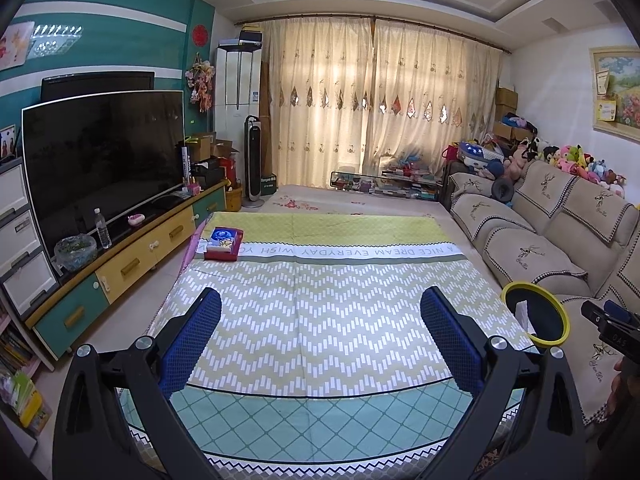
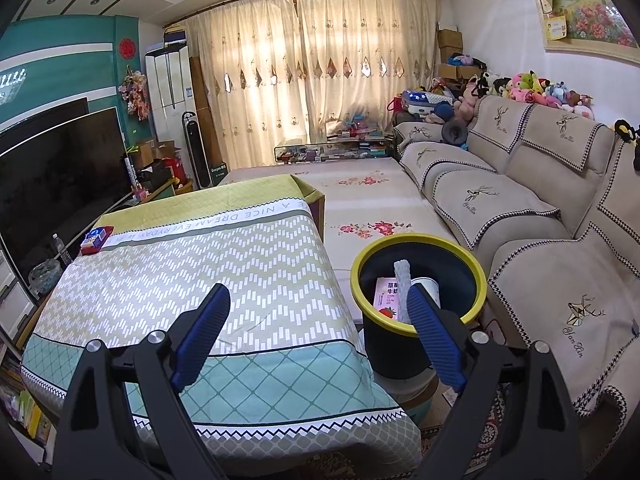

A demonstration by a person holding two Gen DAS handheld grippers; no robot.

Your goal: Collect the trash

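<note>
- Left gripper (image 1: 320,316) and right gripper (image 2: 318,312) hover with jaws spread wide, nothing between them, over the table cloth (image 2: 192,280)
- Yellow-rimmed bin (image 2: 420,276) stands upright off the table's 3 o'clock edge, mouth up, a white foam tube (image 2: 402,280) leaning upright inside

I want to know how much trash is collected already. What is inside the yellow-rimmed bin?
Inside the bin: a pink strawberry milk carton, a white foam net sleeve and a white cup. The bin's bottom is covered by these and the right gripper's finger.
</note>
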